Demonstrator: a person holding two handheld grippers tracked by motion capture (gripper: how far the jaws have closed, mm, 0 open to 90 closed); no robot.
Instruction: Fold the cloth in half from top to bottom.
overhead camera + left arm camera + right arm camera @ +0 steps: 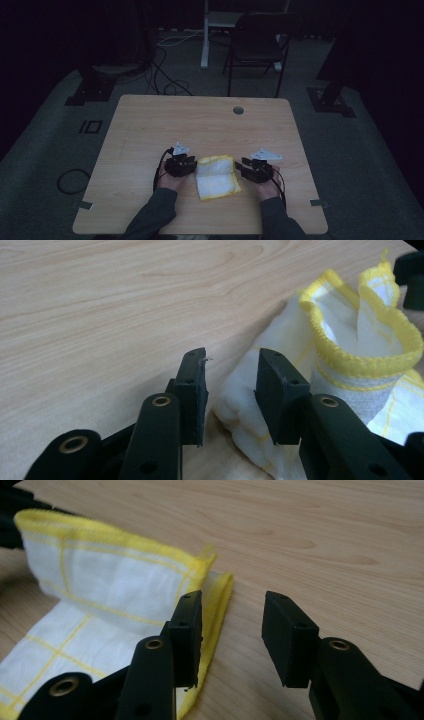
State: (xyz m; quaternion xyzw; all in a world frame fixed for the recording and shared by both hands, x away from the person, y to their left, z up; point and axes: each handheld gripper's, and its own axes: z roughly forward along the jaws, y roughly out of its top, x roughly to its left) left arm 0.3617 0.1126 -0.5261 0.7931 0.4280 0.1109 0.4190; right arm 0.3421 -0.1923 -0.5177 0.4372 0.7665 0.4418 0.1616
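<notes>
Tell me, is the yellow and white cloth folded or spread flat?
Folded. The cloth lies doubled on the table: its far part laps over the lower layer, and two yellow edges stack at one corner.

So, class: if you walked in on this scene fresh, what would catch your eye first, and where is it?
The white cloth with yellow edging stands out, folded on the near middle of the wooden table. A black gripper flanks it on each side: the left gripper at its left edge, the right gripper at its right edge, both with jaws open. Beyond the table, a dark chair stands on the dim floor.
</notes>
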